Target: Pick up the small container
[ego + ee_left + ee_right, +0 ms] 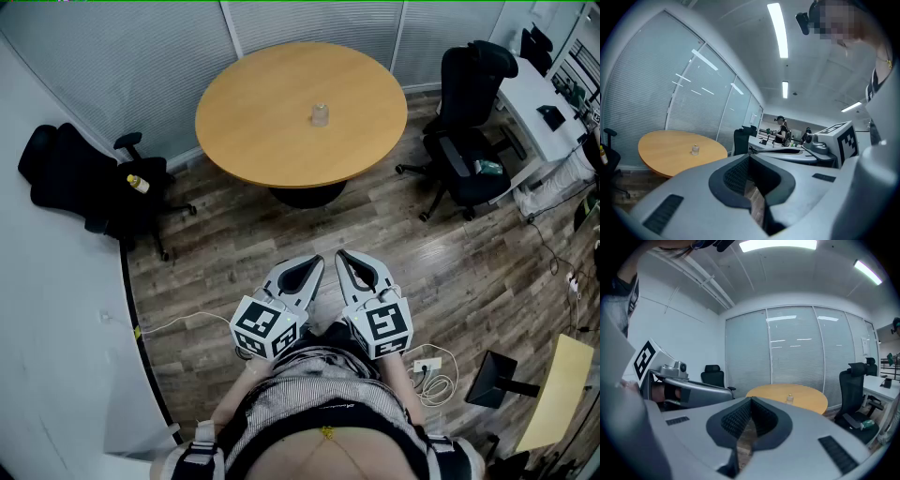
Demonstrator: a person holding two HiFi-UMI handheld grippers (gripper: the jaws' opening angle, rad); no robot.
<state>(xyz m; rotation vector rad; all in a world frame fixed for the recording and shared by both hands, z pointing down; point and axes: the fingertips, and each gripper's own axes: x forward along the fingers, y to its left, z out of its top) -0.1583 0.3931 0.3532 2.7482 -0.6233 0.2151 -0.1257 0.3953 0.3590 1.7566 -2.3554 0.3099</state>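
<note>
1. The left gripper (pixel 315 262) has its jaws pressed together; nothing sits between them and they touch nothing.
2. The right gripper (pixel 345 256), just beside it, is also closed tight and empty.
3. Both point slightly downward over the wooden floor (pixel 281 234).
4. One small container (pixel 320 114) stands upright, well ahead of both grippers and apart from them, near the middle of the one round table (pixel 253 122).
5. In the left gripper view the small container shows left of the jaw tips; in the right gripper view, right of them.
6. One black chair (pixel 66 173) stands ahead to the left with one yellow bottle (pixel 138 184) on it.
</note>
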